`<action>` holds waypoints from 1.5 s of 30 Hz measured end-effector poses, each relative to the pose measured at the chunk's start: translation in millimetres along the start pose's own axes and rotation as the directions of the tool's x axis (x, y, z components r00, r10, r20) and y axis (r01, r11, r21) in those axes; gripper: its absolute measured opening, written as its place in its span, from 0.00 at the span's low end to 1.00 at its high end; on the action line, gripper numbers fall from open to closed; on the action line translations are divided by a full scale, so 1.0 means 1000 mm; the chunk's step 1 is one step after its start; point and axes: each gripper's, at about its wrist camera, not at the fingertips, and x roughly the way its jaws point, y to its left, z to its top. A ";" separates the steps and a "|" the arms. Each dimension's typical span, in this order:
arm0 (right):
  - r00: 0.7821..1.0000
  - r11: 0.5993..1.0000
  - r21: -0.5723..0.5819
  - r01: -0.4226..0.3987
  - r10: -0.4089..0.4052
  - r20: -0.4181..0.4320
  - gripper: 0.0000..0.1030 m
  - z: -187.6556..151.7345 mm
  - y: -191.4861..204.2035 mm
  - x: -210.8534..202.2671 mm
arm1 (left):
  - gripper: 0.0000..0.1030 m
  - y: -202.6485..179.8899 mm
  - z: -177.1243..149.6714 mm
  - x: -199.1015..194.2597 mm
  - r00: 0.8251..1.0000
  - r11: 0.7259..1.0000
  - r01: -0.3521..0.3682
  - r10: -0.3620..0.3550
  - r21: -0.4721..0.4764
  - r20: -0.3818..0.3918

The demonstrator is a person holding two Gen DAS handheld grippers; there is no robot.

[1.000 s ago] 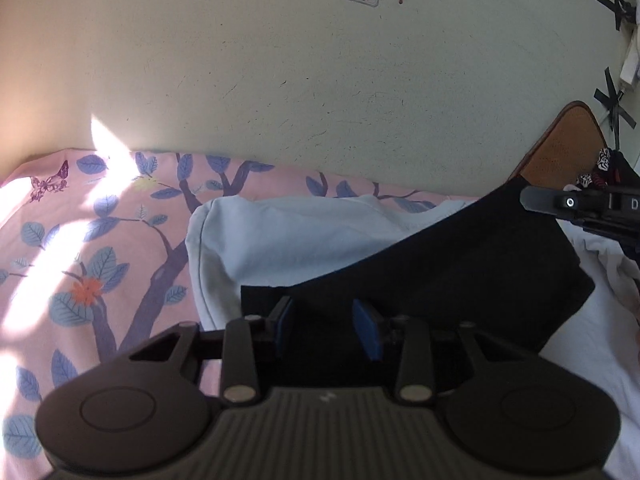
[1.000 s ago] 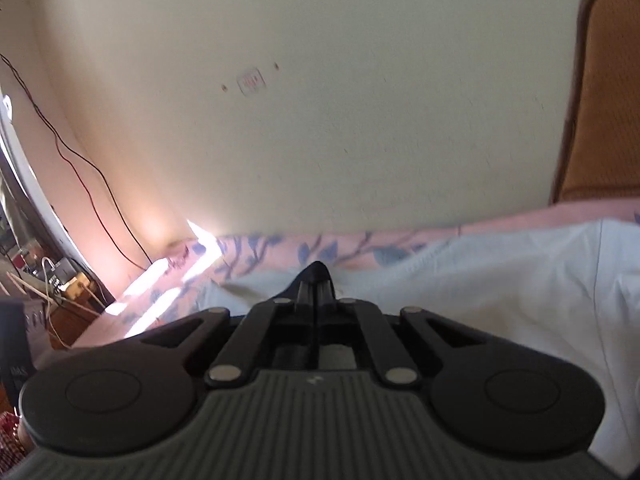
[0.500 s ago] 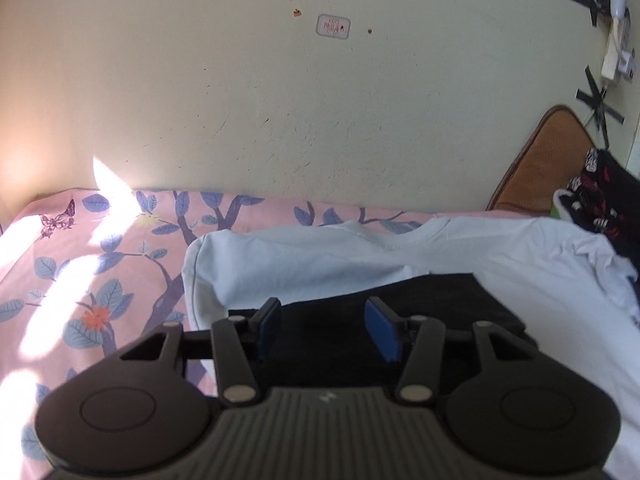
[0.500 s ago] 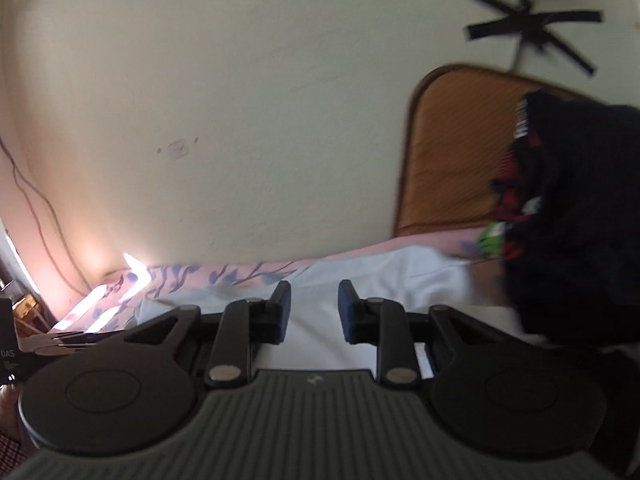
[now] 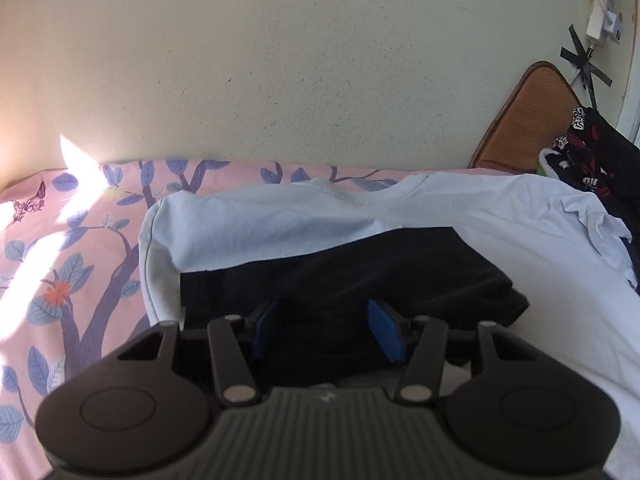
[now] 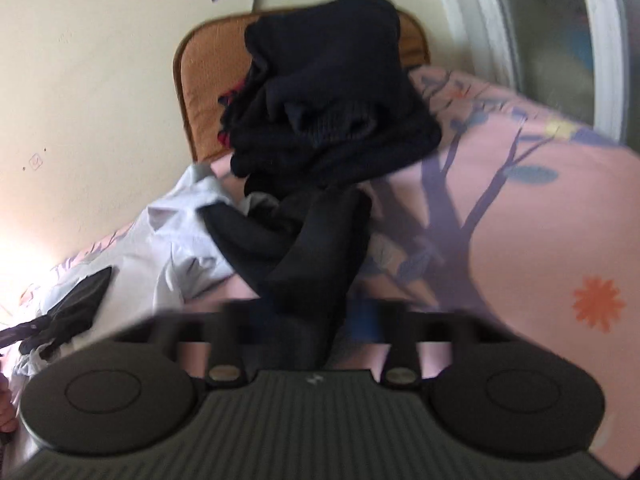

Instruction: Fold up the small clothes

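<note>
Two garments are lying stacked in the left wrist view: a folded black garment (image 5: 352, 272) is resting flat on a spread pale blue T-shirt (image 5: 460, 216), which is covering the pink floral bedsheet (image 5: 60, 248). The black piece is showing as a neat dark slab with a straight far edge and a thicker, rounded right end, its surface too dark for any detail. The shirt is lying fairly smooth, its neckline toward the cream wall (image 5: 280, 72), with a few wrinkles bunching at its right side. The left gripper (image 5: 326, 330) is hovering low over the near edge of the black garment, its blue-padded jaws standing wide apart and gripping nothing.

The right wrist view is blurring with motion. A heap of dark clothes (image 6: 328, 112) is sitting piled against an orange-brown cushion (image 6: 200, 80) at the wall, and a long black piece (image 6: 316, 248) is trailing down from it toward the right gripper (image 6: 304, 328). That gripper's fingers are smeared and partly hidden behind the cloth; they seem spread, but I cannot tell for certain, nor whether the fabric is caught between them.
</note>
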 end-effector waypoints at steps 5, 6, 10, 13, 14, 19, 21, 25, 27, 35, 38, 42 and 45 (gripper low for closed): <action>0.956 0.967 0.070 -0.244 0.228 0.183 0.07 0.045 0.030 -0.028 | 0.49 0.004 0.000 0.000 1.000 0.999 0.020 -0.020 -0.028 0.000; 0.933 0.943 0.104 -0.316 0.289 0.215 0.08 0.058 0.035 -0.034 | 0.49 0.005 0.001 -0.001 1.000 0.999 0.025 -0.025 -0.036 0.000; 0.837 0.815 0.230 -0.533 0.466 0.286 0.11 0.117 0.073 -0.031 | 0.51 0.015 0.005 -0.005 0.996 0.990 0.085 -0.085 -0.115 0.003; 0.797 0.728 0.324 -0.604 0.550 0.248 0.11 0.158 0.114 -0.015 | 0.51 0.030 0.008 -0.014 0.986 0.966 0.169 -0.167 -0.198 0.027; 0.793 0.722 0.331 -0.608 0.568 0.220 0.11 0.167 0.130 -0.010 | 0.51 0.036 0.010 -0.018 0.980 0.954 0.198 -0.193 -0.225 0.044; 0.771 0.742 0.264 -0.616 0.637 0.007 0.41 0.171 0.201 -0.019 | 0.57 0.057 0.013 -0.033 0.959 0.918 0.281 -0.258 -0.280 0.118; 0.677 0.731 0.230 -0.642 0.682 -0.279 0.57 0.150 0.258 0.005 | 0.57 0.065 0.014 -0.033 0.957 0.907 0.289 -0.265 -0.308 0.117; 0.667 0.680 0.028 -0.733 0.726 -0.166 0.56 0.157 0.265 -0.011 | 0.58 0.075 0.014 -0.030 0.947 0.876 0.321 -0.301 -0.361 0.114; 0.711 0.707 -0.090 -0.702 0.702 -0.030 0.61 0.155 0.232 -0.064 | 0.64 0.073 0.013 -0.029 0.947 0.877 0.322 -0.303 -0.356 0.109; 0.963 0.938 -0.219 -0.269 0.263 -0.059 0.63 0.112 0.166 0.027 | 0.75 0.028 0.005 -0.027 0.944 0.943 0.319 -0.324 -0.091 -0.053; 0.978 0.951 -0.241 -0.195 0.168 -0.126 0.63 0.092 0.165 0.090 | 0.75 0.015 -0.002 -0.027 0.935 0.939 0.342 -0.343 -0.018 -0.090; 0.967 0.932 -0.290 -0.218 0.166 -0.194 0.48 0.084 0.163 0.117 | 0.49 0.004 -0.008 -0.023 0.938 0.941 0.334 -0.327 0.046 -0.114; 0.987 0.900 -0.415 -0.136 0.088 -0.134 0.08 0.086 0.161 0.108 | 0.12 -0.003 -0.010 -0.012 0.957 0.961 0.276 -0.272 0.030 -0.105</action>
